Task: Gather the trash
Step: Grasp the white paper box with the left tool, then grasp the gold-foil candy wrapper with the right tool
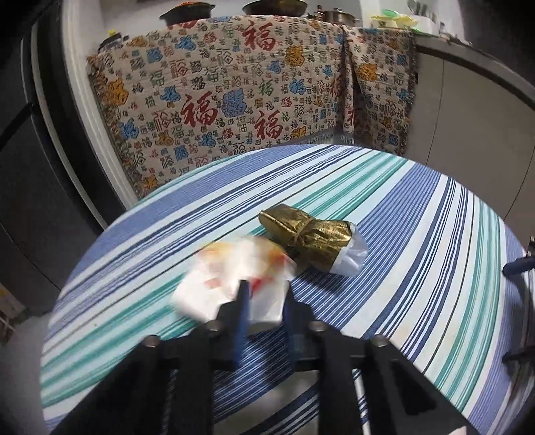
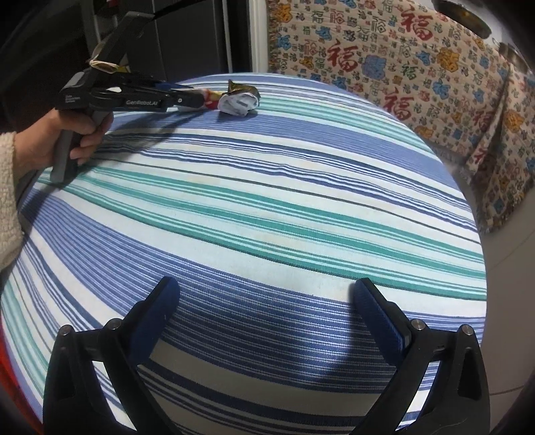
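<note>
A crumpled white wrapper (image 1: 230, 277) with red and orange print lies blurred on the striped tablecloth (image 1: 401, 234). My left gripper (image 1: 265, 296) is shut on its near edge, one finger on either side. Just beyond it lies a golden-green leaf-wrapped bundle (image 1: 311, 239), tied with string, with a white plastic bag at one end. In the right wrist view the left gripper (image 2: 197, 98) pinches the wrapper (image 2: 212, 97) at the far side of the table, beside the bundle (image 2: 239, 100). My right gripper (image 2: 267, 294) stands wide open over bare cloth near the table's front edge.
A person's hand (image 2: 80, 134) in a cream fleece sleeve holds the left gripper. Behind the round table hangs a patterned cloth (image 1: 234, 100) over a counter that bears pots (image 1: 187, 11). A dark cabinet (image 1: 30, 167) stands at the left.
</note>
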